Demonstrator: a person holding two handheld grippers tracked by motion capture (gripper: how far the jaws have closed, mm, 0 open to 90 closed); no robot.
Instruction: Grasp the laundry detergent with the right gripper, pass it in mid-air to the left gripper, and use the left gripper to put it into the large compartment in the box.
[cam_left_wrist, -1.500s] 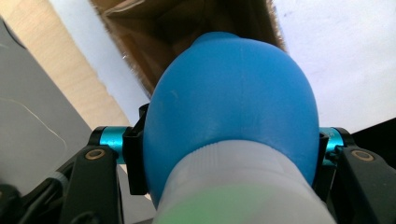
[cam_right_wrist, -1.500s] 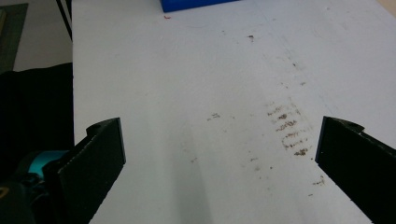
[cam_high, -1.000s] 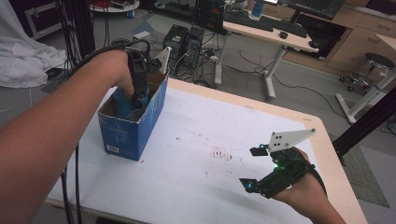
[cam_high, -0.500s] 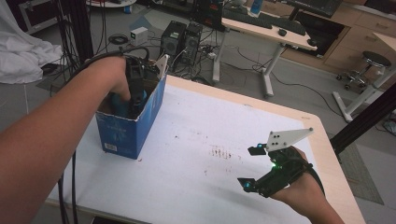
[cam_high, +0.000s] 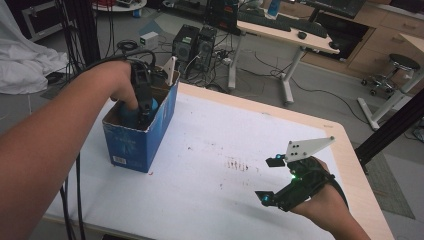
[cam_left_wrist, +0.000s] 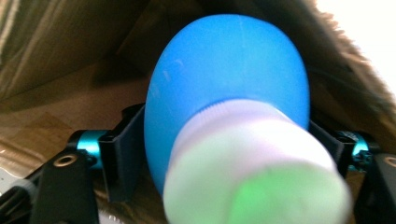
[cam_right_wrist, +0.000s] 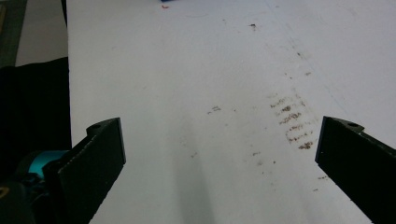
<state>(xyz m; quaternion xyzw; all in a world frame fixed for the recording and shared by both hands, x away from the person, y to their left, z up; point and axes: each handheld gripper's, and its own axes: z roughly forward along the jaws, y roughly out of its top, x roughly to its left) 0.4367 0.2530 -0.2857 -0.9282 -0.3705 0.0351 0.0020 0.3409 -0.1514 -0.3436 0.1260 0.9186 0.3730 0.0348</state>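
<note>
Left gripper view: my left gripper (cam_left_wrist: 224, 144), jaws just opening, brackets round blue plastic bottle (cam_left_wrist: 229, 79) with white cap (cam_left_wrist: 252, 163); looks light, slick — grip body.

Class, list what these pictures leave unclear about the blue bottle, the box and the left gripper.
- Blue bottle, left gripper view: too close and blurred; no label readable.
- Blue box, high view: its floor is hidden by the hand and left gripper.
- Left gripper's pads: behind the bottle, so contact cannot be judged.
</note>
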